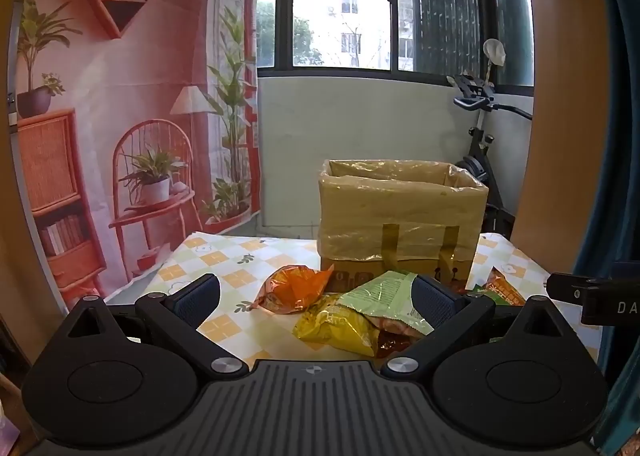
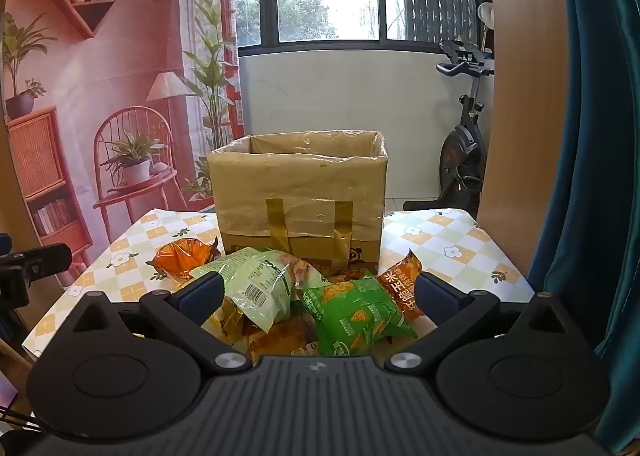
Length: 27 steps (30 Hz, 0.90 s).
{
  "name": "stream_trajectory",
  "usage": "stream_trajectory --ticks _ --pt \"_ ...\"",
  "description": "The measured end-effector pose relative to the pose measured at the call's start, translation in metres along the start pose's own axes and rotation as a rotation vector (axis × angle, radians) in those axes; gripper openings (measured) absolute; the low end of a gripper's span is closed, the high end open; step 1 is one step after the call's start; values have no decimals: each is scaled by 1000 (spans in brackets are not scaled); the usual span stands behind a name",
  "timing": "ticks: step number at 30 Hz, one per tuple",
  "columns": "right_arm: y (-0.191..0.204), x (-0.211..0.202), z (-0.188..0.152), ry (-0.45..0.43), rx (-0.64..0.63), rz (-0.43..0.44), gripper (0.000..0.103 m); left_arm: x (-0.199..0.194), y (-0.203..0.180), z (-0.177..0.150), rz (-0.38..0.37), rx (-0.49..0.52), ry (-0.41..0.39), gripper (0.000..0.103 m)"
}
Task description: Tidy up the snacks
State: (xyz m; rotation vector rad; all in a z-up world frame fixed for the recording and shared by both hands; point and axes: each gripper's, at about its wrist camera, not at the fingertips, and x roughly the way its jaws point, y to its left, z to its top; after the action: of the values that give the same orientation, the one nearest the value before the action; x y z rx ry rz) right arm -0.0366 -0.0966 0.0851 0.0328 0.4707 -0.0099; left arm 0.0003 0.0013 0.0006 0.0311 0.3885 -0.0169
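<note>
Several snack bags lie in a heap on the checked tablecloth point(image 2: 448, 240) in front of an open cardboard box point(image 2: 300, 191) lined with clear plastic. An orange bag point(image 1: 294, 288) sits at the heap's left, a yellow bag point(image 1: 336, 330) and a pale green bag point(image 1: 386, 296) beside it. In the right wrist view a pale green bag point(image 2: 260, 284), a bright green bag point(image 2: 356, 316) and an orange bag point(image 2: 402, 288) lie close ahead. My left gripper point(image 1: 316, 296) is open above the table, short of the heap. My right gripper point(image 2: 320, 296) is open, with the bags just beyond its fingertips.
The box point(image 1: 400, 215) stands at the table's back middle. An exercise bike point(image 2: 460, 143) stands behind the table at the right, beside a wooden panel and a teal curtain point(image 2: 600, 175). A printed backdrop point(image 1: 120, 95) hangs at the left. The other gripper's tip point(image 1: 592, 296) shows at the right edge.
</note>
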Motion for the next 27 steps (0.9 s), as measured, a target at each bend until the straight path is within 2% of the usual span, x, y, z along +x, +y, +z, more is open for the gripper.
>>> stream_trajectory --ticks 14,27 --pt "-3 -6 3 -8 5 -1 103 0 -6 -2 45 10 -19 103" --pt "0 -1 1 -7 5 -2 103 0 -3 -2 48 7 -21 103"
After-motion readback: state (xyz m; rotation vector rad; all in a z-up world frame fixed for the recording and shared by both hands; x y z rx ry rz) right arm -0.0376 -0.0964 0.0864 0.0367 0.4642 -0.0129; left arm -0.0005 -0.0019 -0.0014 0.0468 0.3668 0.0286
